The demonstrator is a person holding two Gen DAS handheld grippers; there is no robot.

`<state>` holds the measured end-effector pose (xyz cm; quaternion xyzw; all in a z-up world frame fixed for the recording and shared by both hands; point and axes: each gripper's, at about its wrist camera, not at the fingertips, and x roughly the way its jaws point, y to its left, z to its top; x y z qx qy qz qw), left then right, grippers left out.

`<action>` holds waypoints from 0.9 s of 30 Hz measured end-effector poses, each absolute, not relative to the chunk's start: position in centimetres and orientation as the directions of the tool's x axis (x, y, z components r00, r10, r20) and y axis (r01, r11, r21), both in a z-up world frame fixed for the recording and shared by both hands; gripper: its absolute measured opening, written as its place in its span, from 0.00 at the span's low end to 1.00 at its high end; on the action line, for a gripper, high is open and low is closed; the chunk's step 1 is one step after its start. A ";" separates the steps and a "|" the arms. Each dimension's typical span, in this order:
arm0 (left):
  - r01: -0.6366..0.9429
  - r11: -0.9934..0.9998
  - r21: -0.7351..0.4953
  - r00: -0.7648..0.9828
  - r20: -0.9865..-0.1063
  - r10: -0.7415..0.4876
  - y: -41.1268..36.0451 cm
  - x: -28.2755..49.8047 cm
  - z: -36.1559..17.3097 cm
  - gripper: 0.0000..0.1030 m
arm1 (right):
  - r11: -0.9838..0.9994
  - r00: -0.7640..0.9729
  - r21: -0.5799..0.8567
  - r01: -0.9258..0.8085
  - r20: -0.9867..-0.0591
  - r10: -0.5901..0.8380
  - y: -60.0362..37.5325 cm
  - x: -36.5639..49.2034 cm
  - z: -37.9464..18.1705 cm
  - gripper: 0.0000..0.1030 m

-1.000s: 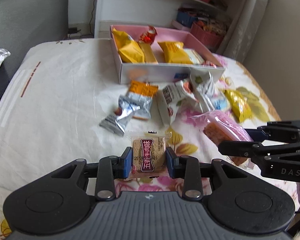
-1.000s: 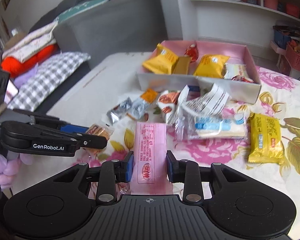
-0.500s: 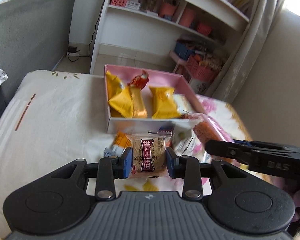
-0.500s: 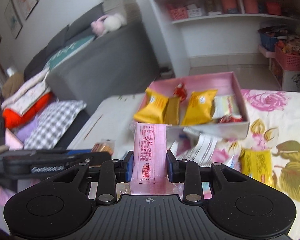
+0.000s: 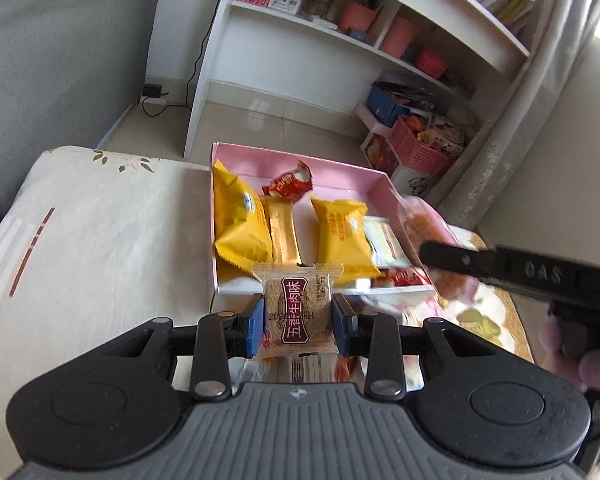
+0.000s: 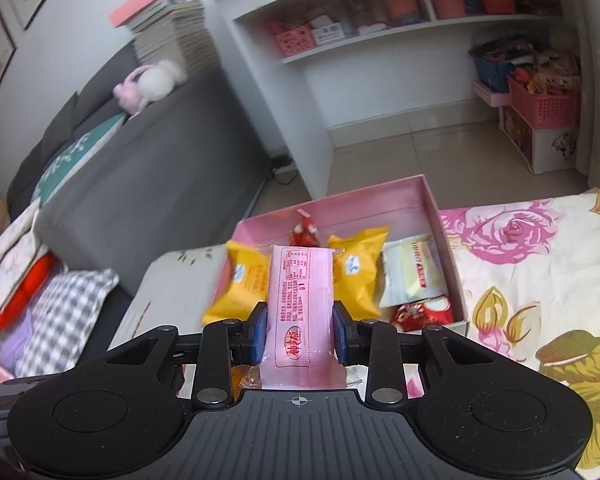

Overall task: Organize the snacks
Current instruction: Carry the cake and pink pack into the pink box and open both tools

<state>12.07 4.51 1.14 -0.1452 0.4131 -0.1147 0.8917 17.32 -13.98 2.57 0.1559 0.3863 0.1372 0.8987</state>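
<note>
The shallow pink cardboard box (image 5: 380, 184) lies straight ahead of and below both my tongs, its long axis running across my view. My left tongs (image 5: 295, 320) are clamped on 1 small square clear-wrapped biscuit packet with a maroon label (image 5: 297, 304), hanging at the box's near wall. My right tongs (image 6: 300, 334) are clamped on 1 long pink plastic wafer packet (image 6: 300, 300), pointing lengthwise into the box, and look slightly farther over it. Inside I count 2 yellow pillow packs (image 5: 239, 228), 1 gold bar (image 5: 283, 236), 2 red wrapped sweets (image 6: 418, 312) and 1 pale white-green packet (image 6: 412, 276). The box sits on a flowered bed (image 6: 540, 280).
</note>
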 end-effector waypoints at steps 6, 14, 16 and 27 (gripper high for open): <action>0.083 0.896 -0.437 0.644 -0.662 -0.382 4.3 15.3 1.3 0.31 | 0.914 0.669 0.396 -0.084 -0.658 0.347 -15.5 18.8 1.5 0.30; 0.160 0.897 -0.412 0.649 -0.641 -0.410 1.3 17.6 -1.3 0.31 | 0.884 0.713 0.467 -0.008 -0.617 0.333 -18.8 21.3 0.2 0.30; 0.160 0.915 -0.371 0.651 -0.657 -0.380 0.8 18.0 -2.2 0.31 | 0.870 0.714 0.494 -0.001 -0.608 0.347 -19.2 21.8 -0.3 0.30; 0.171 0.945 -0.281 0.679 -0.662 -0.319 0.6 18.4 -3.8 0.31 | 0.875 0.702 0.484 0.015 -0.628 0.336 -18.0 23.2 -2.5 0.30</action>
